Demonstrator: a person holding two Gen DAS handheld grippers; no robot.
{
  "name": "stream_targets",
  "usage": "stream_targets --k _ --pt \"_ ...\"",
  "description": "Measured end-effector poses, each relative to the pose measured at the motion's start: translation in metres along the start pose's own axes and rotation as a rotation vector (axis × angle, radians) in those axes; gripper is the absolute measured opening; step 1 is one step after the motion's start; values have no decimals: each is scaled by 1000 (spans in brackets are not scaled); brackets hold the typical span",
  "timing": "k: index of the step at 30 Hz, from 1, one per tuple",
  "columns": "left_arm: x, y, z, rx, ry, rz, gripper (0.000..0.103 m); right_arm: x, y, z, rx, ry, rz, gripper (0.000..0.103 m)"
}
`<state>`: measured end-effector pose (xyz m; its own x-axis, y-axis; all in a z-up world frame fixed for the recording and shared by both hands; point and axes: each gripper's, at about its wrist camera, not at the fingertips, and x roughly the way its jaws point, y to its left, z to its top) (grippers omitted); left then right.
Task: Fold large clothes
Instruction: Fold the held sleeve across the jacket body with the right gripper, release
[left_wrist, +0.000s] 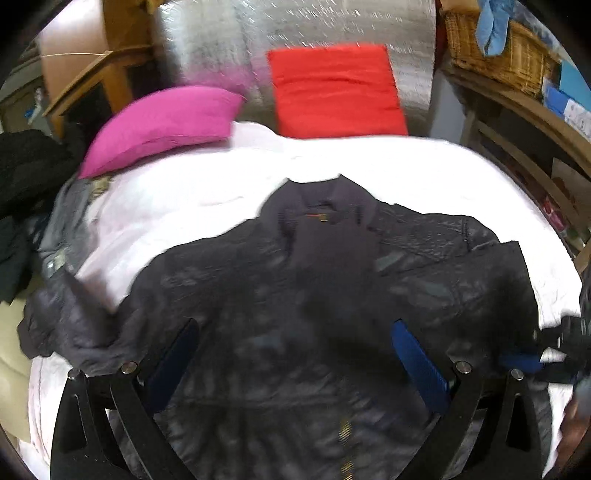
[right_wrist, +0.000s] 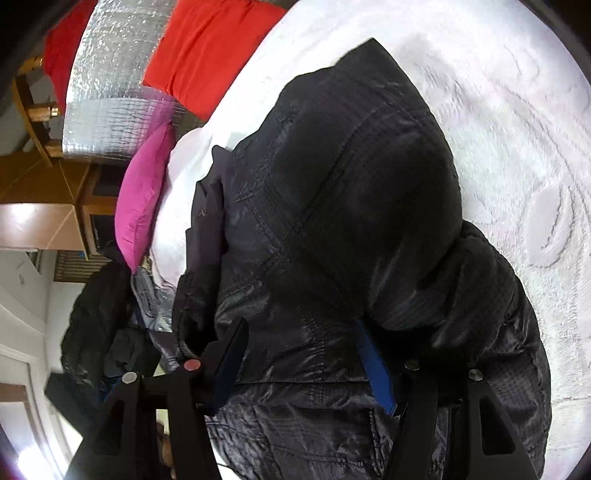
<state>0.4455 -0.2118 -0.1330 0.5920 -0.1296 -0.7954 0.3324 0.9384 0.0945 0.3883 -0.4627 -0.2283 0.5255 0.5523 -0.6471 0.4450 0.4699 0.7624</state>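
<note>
white bed (left_wrist: 406, 166), jacket (left_wrist: 258, 295) beneath spread fingers (left_wrist: 417, 362)

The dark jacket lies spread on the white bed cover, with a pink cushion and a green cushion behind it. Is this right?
One detail is wrong: no cushion is green. Behind the dark jacket on the white bed cover lie a pink cushion and a red cushion, as the left wrist view shows.

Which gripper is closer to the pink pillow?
Probably the left. The left gripper hovers over the dark jacket's middle, the pink pillow up ahead to its left. The right gripper sits at the jacket's far side.
</note>
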Motion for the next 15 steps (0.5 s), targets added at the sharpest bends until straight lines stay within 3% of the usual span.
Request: stream_targets --k 3,7,15 --pt "28 -20 15 7 100 -14 103 1 -5 4 28 17 34 64" --pt "53 -32 18 28 167 47 103 2 -10 5 38 31 58 64" --pt "47 15 -17 -22 210 94 102 0 -10 6 32 33 58 64"
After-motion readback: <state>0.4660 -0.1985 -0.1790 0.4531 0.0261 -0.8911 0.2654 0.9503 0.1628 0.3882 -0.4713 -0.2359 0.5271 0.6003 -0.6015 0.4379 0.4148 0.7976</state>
